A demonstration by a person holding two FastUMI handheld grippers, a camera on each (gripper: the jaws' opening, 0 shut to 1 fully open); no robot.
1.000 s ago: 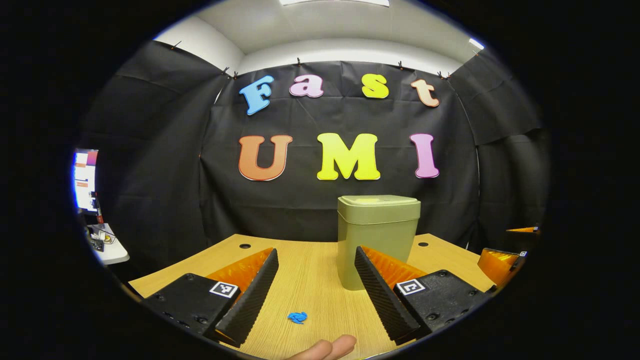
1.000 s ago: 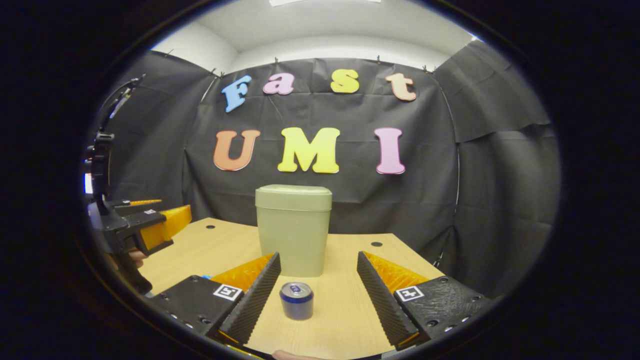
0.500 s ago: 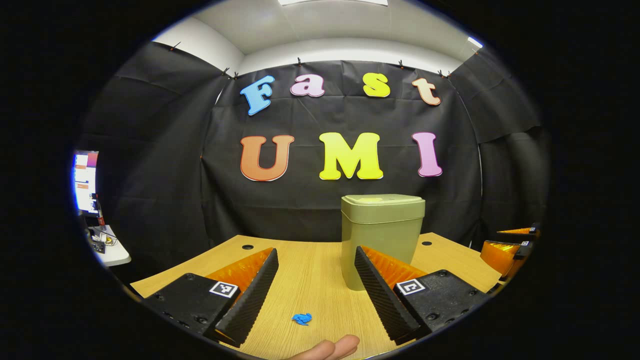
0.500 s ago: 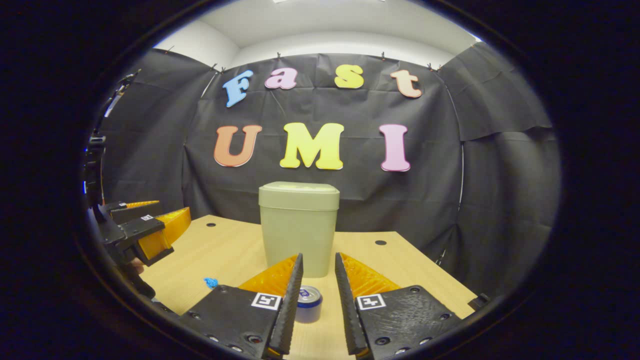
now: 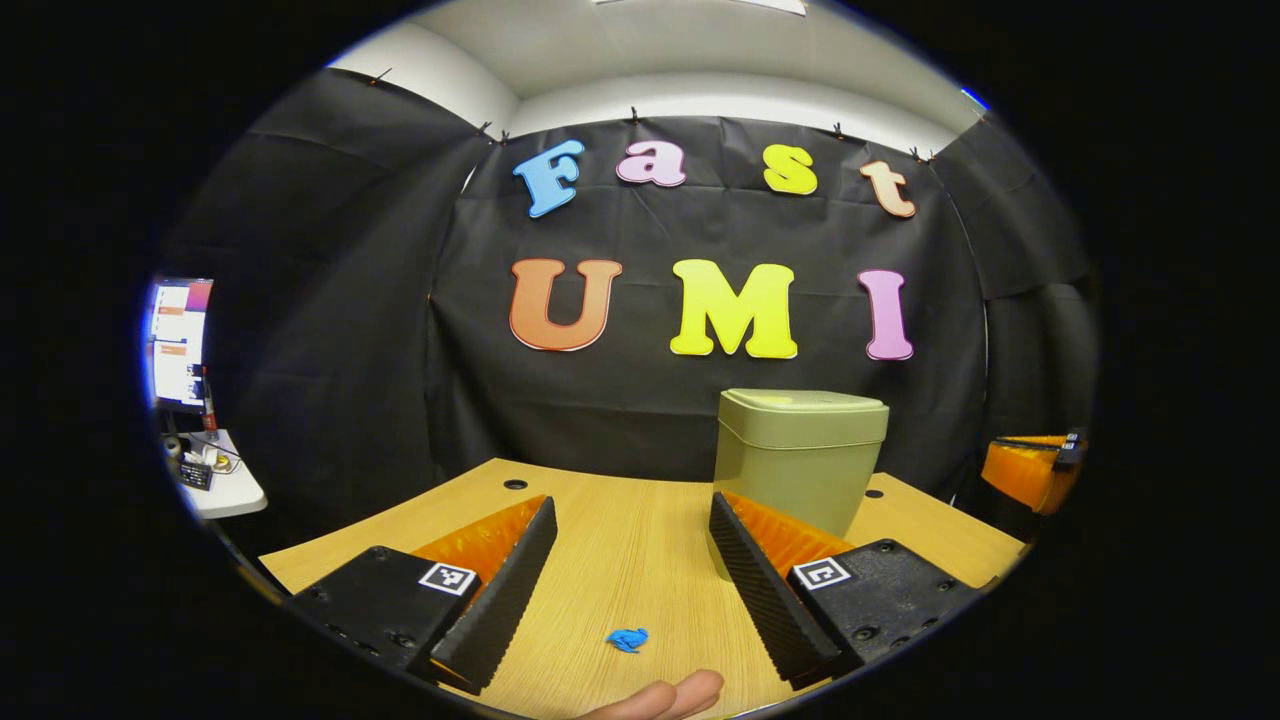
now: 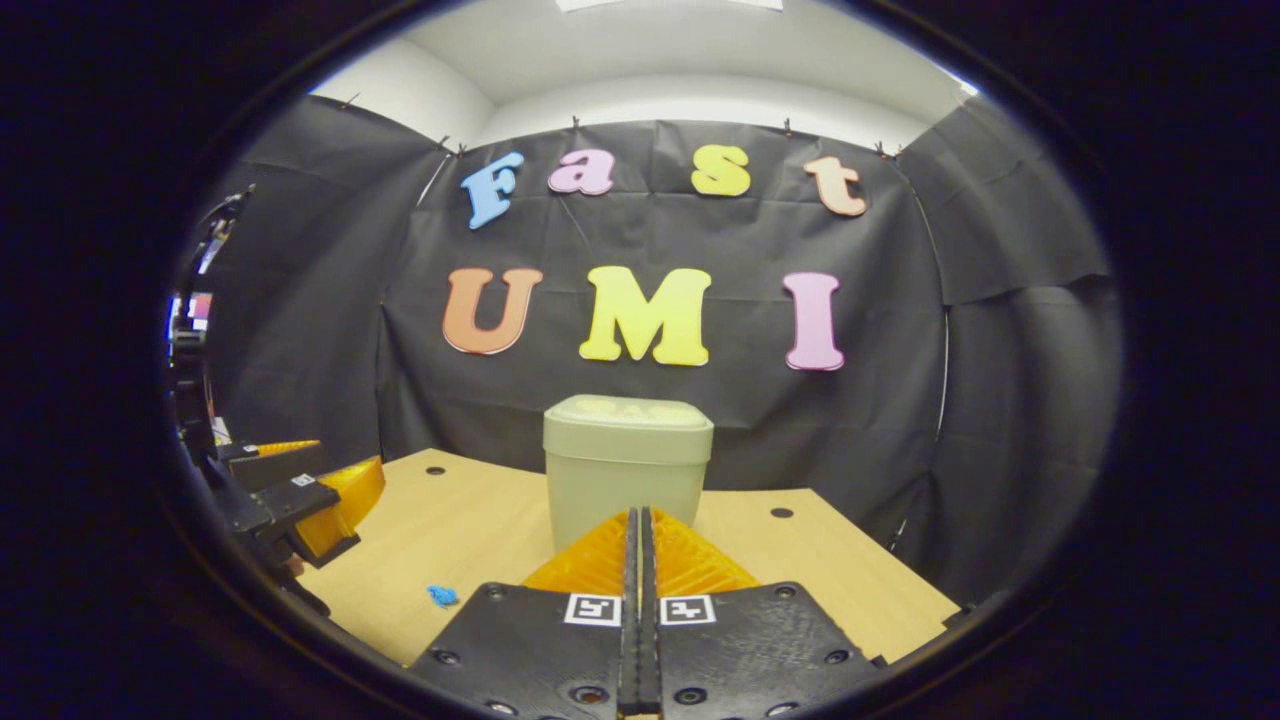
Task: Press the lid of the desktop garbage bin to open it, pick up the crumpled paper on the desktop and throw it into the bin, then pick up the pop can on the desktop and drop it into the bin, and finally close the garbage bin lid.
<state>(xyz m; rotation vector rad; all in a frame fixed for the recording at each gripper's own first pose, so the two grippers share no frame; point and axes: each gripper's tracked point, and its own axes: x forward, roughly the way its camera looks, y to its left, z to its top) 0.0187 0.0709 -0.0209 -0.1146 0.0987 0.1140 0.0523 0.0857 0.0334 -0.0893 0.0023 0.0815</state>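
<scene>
bin (image 6: 628, 470): lid's sitting closed, back-middle of the desk (image 6: 470, 530); looks like light plastic, so poke the lid top gently
right gripper (image 6: 634, 540): jaws pressed together, empty
left gripper (image 5: 632, 550): jaws hanging wide apart
paper (image 5: 628, 640): tiny, soft, near the front edge

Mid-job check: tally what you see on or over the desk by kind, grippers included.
Garbage bin: 1
Crumpled paper: 1
Grippers: 2 (left gripper, jaws apart; right gripper, jaws shut)
Total: 4

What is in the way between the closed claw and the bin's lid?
Nothing visible. The right claw is shut, with the green bin straight ahead and its lid down. The blue paper lies off to the side.
</scene>
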